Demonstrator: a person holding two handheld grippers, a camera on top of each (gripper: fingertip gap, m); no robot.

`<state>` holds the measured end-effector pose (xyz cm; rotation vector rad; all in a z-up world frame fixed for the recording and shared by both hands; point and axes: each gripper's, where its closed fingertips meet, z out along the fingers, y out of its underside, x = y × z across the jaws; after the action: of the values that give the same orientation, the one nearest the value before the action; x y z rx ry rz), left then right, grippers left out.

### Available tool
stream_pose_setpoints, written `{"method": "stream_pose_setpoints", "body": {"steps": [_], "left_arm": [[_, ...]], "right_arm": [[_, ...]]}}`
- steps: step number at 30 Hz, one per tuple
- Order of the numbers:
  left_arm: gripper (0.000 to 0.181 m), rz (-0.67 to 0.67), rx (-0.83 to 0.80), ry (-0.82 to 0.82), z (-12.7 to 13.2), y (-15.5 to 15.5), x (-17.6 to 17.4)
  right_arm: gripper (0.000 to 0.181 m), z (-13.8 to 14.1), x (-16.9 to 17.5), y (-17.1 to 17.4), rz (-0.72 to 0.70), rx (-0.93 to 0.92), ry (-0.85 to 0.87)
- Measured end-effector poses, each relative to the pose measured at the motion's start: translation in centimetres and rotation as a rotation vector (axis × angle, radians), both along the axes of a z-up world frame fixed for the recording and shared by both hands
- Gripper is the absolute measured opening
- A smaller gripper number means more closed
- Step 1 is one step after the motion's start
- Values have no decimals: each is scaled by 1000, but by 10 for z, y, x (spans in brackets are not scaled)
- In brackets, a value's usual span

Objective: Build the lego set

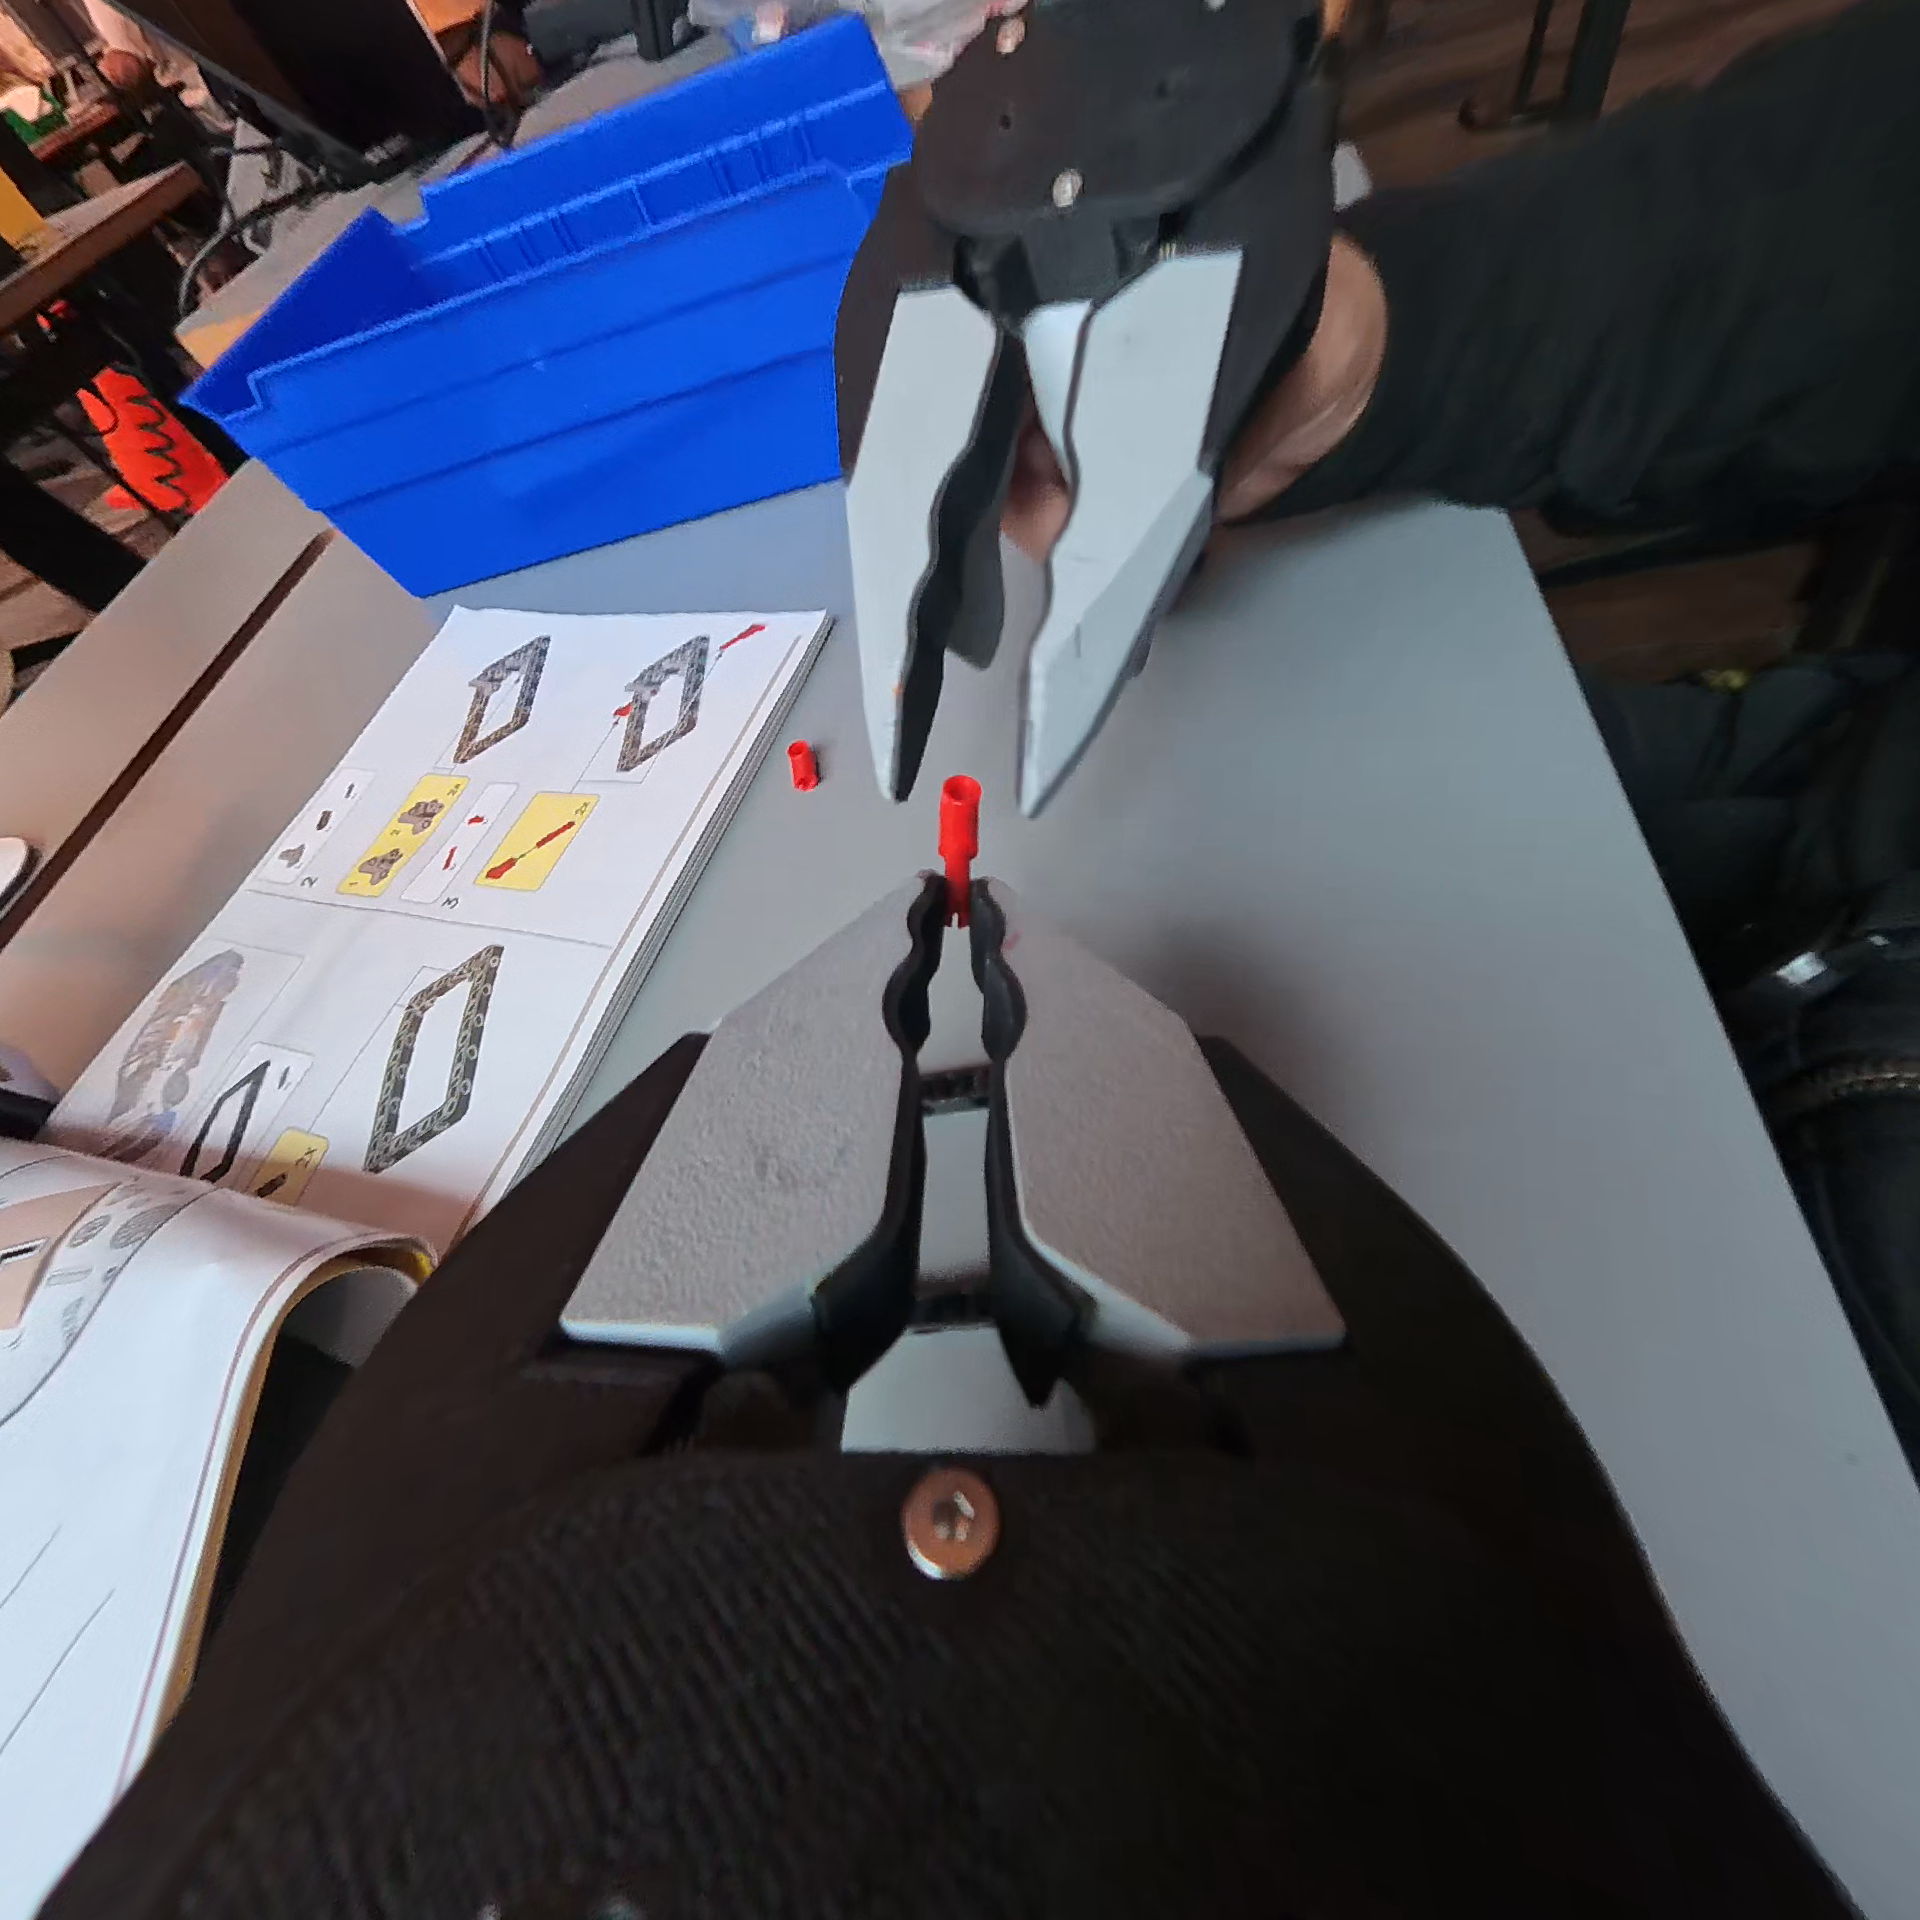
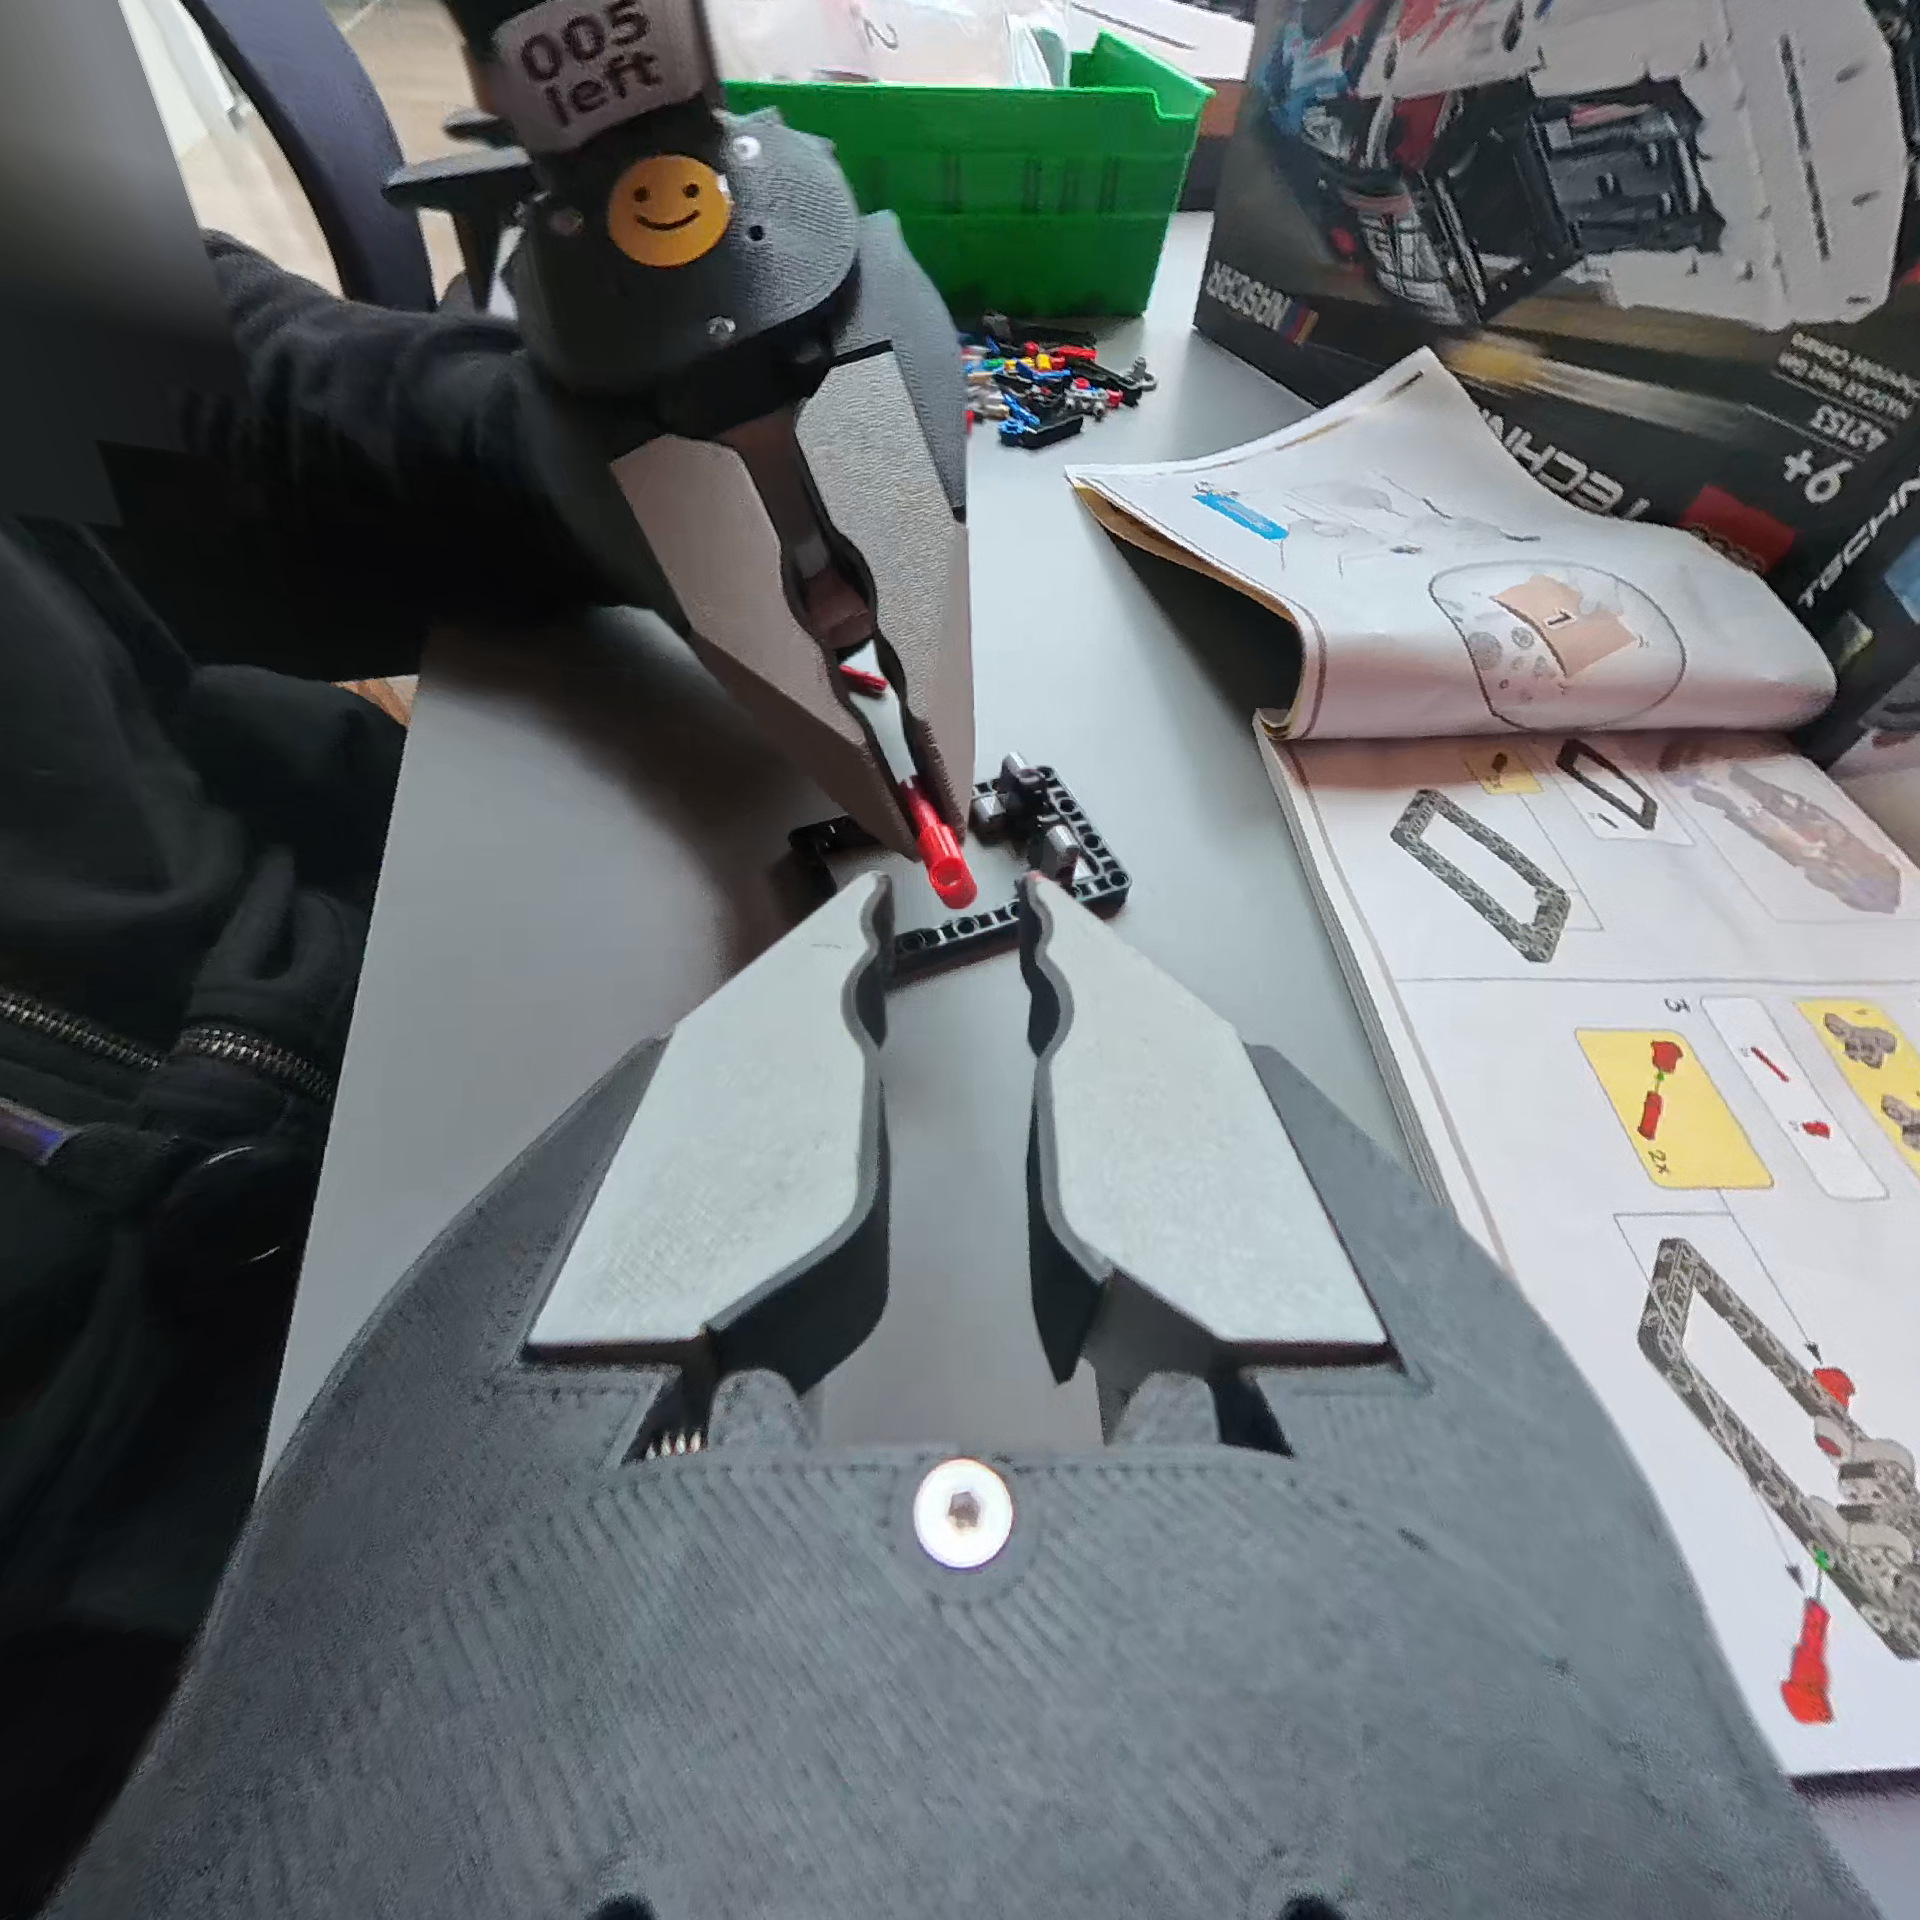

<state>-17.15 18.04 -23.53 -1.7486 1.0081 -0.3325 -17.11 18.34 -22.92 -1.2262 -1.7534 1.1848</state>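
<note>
Left wrist view: the left gripper (image 1: 956,899) is closed narrow on a small red plastic lego pin with a flanged end (image 1: 958,831), pinched at the very tips, flanged end sticking out forward above the grey bench (image 1: 1403,831). The right gripper (image 1: 961,795) comes in from the far side, held by a hand in a black sleeve (image 1: 1309,416); its jaws stand apart, tips either side of the pin's flanged end, not touching it. A second short red lego pin (image 1: 801,764) lies on the bench just beside the edge of the open white instruction booklet (image 1: 468,883). A blue plastic bin (image 1: 582,322) stands behind the booklet.

Right wrist view: the right gripper (image 2: 956,899) is part open with nothing between its fingers. Opposite, the left gripper (image 2: 930,836), black with a yellow smiley sticker, clamps the red pin (image 2: 940,857), whose flanged end points toward the right gripper's gap. Under both lies a black rectangular lego beam frame with grey connectors (image 2: 1049,842) on the bench (image 2: 582,831). The instruction booklet (image 2: 1610,1039) lies open to the right, top pages curled over. A green plastic bin (image 2: 997,197) stands at the far end with a heap of small mixed-colour lego pieces (image 2: 1039,379) in front of it; the printed lego set box (image 2: 1558,208) is far right.
</note>
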Motion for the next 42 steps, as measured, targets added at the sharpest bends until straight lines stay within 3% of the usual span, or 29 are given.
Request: {"method": "stream_pose_setpoints", "body": {"steps": [2, 6, 16, 20, 33, 42], "left_arm": [[2, -15, -6, -43, 5, -2, 2], [1, -45, -33, -73, 4, -6, 6], [7, -22, -102, -24, -15, -3, 3], [1, -13, -109, 31, -24, -1, 1], [1, -7, -121, 129, -38, -1, 3], [1, 14, -141, 27, -26, 1, -3]], "right_arm": [[22, 1, 0, -5, 25, 37, 13], [5, 8, -3, -12, 57, 118, 56], [3, -7, -9, -13, 160, 283, -21], [4, -11, -10, -14, 175, 307, -18], [0, -19, -11, -15, 187, 138, -22], [7, -3, -11, -1, 170, -49, 11]]}}
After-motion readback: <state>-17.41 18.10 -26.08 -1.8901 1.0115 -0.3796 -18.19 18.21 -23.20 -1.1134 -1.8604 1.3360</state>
